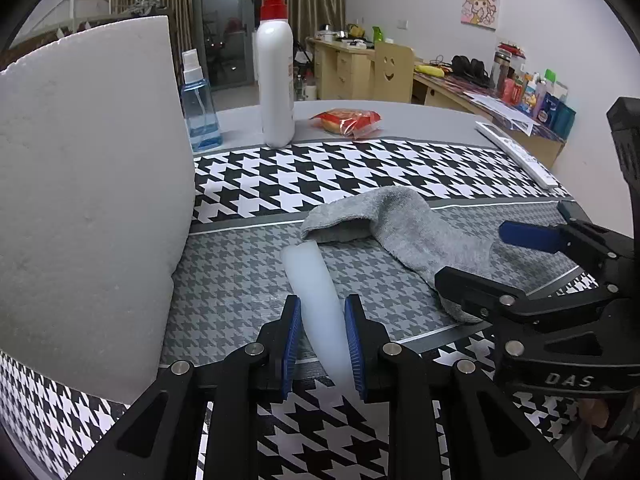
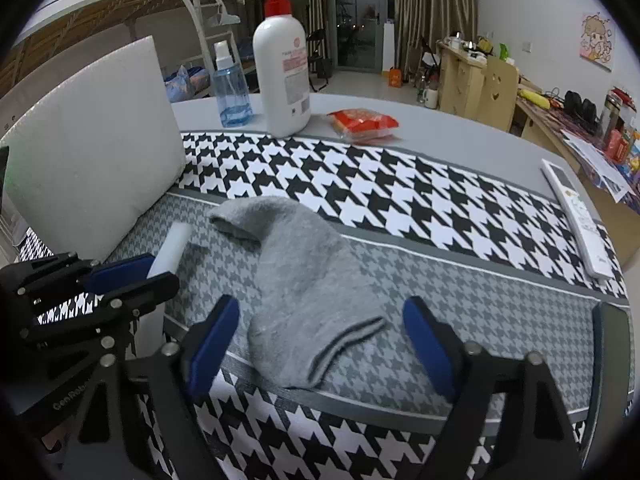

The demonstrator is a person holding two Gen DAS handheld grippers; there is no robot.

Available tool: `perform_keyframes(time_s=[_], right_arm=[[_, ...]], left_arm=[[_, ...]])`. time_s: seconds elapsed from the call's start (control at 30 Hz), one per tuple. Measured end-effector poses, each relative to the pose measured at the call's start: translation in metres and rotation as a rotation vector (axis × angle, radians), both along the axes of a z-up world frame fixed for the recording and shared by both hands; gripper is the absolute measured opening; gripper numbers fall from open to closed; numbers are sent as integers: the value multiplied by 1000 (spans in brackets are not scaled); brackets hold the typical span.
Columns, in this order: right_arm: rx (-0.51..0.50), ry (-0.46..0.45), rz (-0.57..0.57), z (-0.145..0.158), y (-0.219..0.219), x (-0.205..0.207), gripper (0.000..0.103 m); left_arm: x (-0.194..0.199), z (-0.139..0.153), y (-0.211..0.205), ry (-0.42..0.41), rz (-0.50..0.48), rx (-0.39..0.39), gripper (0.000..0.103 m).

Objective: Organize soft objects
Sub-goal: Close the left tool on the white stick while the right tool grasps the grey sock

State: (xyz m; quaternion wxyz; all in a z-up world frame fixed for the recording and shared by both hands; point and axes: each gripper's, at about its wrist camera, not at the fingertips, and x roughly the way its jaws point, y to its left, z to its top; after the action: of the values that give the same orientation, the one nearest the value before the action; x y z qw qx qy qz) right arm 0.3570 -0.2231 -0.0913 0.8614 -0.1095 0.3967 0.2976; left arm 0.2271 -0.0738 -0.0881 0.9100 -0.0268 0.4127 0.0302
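Step in hand: getting hold of both soft items. Left claw (image 1: 322,336) is nearly closed, pads clamped on the white foam strip (image 1: 316,296), which points toward the tabletop's far edge. Right claw (image 2: 320,344) is wide open, nothing held, jaws astride the grey sock (image 2: 300,280) lying mid-tabletop w/ its striped cuff nearest. Next: prob. lower right claw & close on the cuff; thin fabric, so needs a low pinch.

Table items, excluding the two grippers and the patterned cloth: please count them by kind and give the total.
Bottles: 2, the white pump bottle with red top and the blue transparent spray bottle
Soft items: 3, the grey sock, the white foam stick, the large white foam block
Red snack packet: 1
White remote control: 1
Total: 7
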Motion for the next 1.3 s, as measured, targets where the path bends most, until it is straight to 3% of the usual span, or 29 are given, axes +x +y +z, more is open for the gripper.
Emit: perform_keyframes(time_s=[0.47, 0.57, 0.7, 1.3], right_arm=[[-27, 31, 15, -9, 6, 4, 55], [-33, 26, 15, -9, 7, 3, 44], [-30, 25, 24, -9, 7, 1, 20], [23, -26, -54, 21, -15, -17, 17]], left_arm=[[-1, 1, 1, -1, 0, 2, 24], [-2, 2, 1, -7, 6, 5, 24], [-3, 2, 2, -11, 0, 3, 24], [-14, 13, -3, -57, -25, 24, 24]])
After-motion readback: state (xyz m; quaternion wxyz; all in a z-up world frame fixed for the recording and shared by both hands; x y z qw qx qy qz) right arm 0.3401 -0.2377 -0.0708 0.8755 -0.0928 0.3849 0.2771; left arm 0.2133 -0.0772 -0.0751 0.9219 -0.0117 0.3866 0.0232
